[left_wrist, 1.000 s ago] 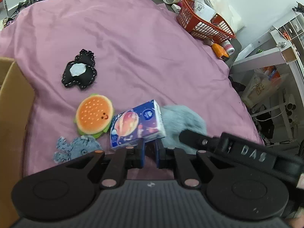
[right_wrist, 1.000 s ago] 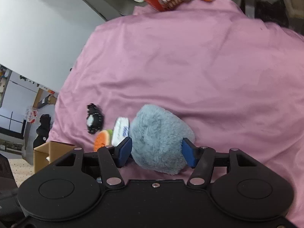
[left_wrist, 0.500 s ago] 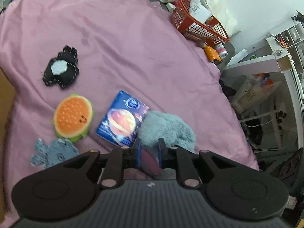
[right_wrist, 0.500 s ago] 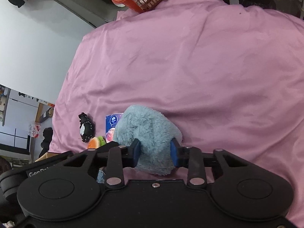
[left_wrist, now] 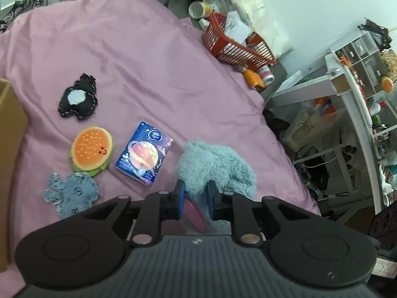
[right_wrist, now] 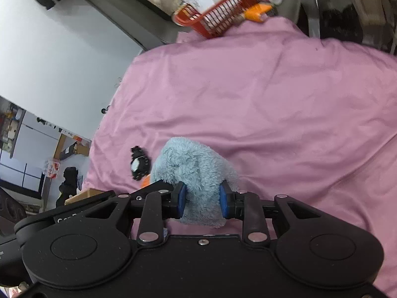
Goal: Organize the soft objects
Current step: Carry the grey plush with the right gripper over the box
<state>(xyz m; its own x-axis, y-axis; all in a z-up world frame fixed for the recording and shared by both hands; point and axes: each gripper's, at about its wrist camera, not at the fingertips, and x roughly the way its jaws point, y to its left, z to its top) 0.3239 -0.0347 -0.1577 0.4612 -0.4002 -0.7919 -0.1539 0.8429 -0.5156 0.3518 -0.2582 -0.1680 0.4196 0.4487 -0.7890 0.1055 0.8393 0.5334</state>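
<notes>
Fluffy blue plush (left_wrist: 215, 164) sits pinched in your left gripper (left_wrist: 196, 198), jaws narrow on its near edge. Left of the plush lie the tissue pack (left_wrist: 144, 154), burger toy (left_wrist: 91, 147) and denim patch (left_wrist: 72, 192); bare pink sheet (left_wrist: 139, 57) stretches beyond. From the right wrist, your right gripper (right_wrist: 202, 202) squeezes the same plush (right_wrist: 196, 171), with open sheet (right_wrist: 285, 104) to its right.

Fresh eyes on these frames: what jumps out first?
The fluffy blue plush, low centre in both views, pinched by the left gripper and the right gripper at once. Left of it on the pink sheet lie a planet-print tissue pack and a burger plush.
</notes>
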